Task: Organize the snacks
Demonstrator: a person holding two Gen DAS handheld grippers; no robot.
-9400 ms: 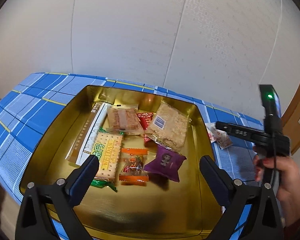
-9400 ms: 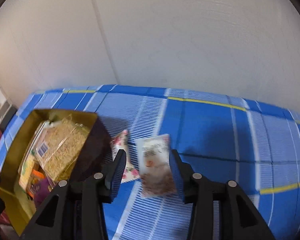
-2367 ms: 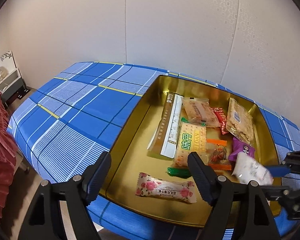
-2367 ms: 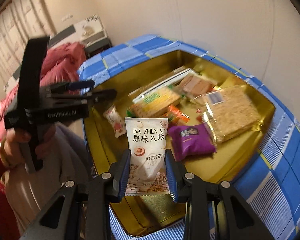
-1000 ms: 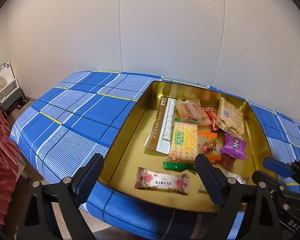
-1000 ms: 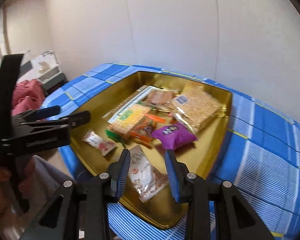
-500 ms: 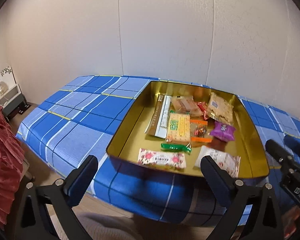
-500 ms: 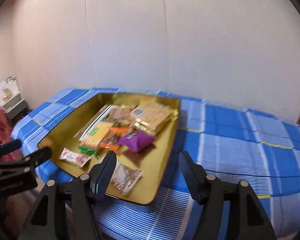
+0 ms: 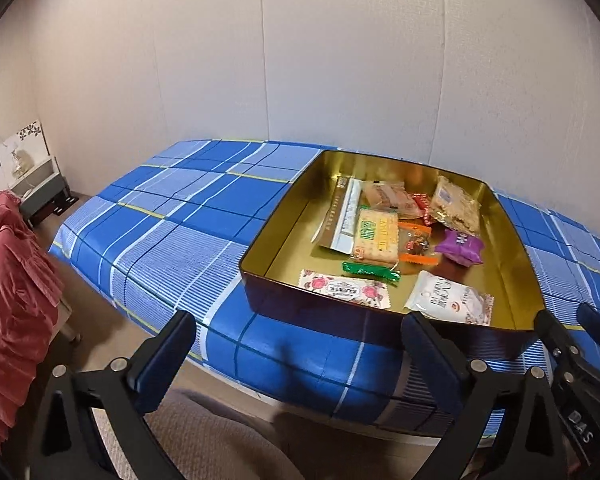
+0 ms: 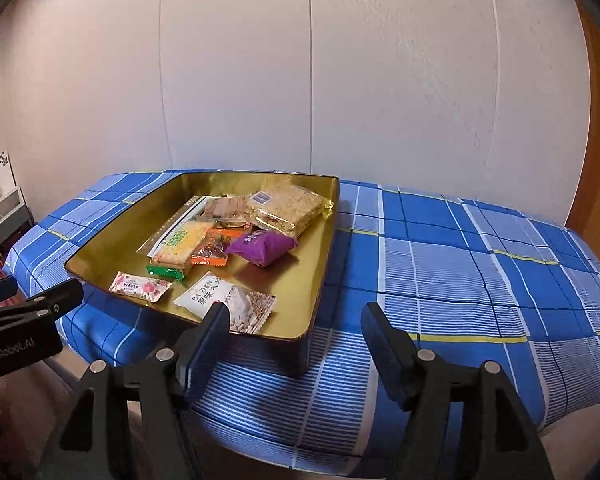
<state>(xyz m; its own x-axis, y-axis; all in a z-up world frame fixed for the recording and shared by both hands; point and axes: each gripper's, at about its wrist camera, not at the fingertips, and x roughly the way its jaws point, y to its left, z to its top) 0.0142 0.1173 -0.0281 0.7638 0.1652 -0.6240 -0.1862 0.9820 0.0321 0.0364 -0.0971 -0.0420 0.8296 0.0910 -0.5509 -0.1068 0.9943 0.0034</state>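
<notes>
Gold tin (image 9: pixel 260 248): I see it sitting on the blue plaid cloth (image 9: pixel 172 216) with every snack inside it.
White nut packet (image 10: pixel 224 300): it lies flat at the tin's near edge, clear of both claws.
Rose-print bar (image 9: pixel 344 288): flat along the near wall, just left of the white packet.
Purple pouch (image 10: pixel 260 246): mid-tin, beside the orange-ended candy (image 10: pixel 212 248).
Green-and-yellow cracker pack (image 9: pixel 374 236): lengthwise in the middle, next to the long brown-and-white strip (image 9: pixel 340 216).
Rice-crisp slab (image 10: pixel 288 204): in the far corner, touching the pinkish wafer pack (image 9: pixel 388 198).
Left gripper (image 9: pixel 298 344): I have its jaws spread as wide as they go, nothing between them, held off the near edge of the table.
Right gripper (image 10: pixel 296 324): its jaws have just been opening and stand apart and empty; the left finger overlaps the white packet in my view, but the pads press nothing.
Surroundings: pale panelled wall (image 10: pixel 340 80) behind, red fabric (image 9: pixel 8 280) at the left.
</notes>
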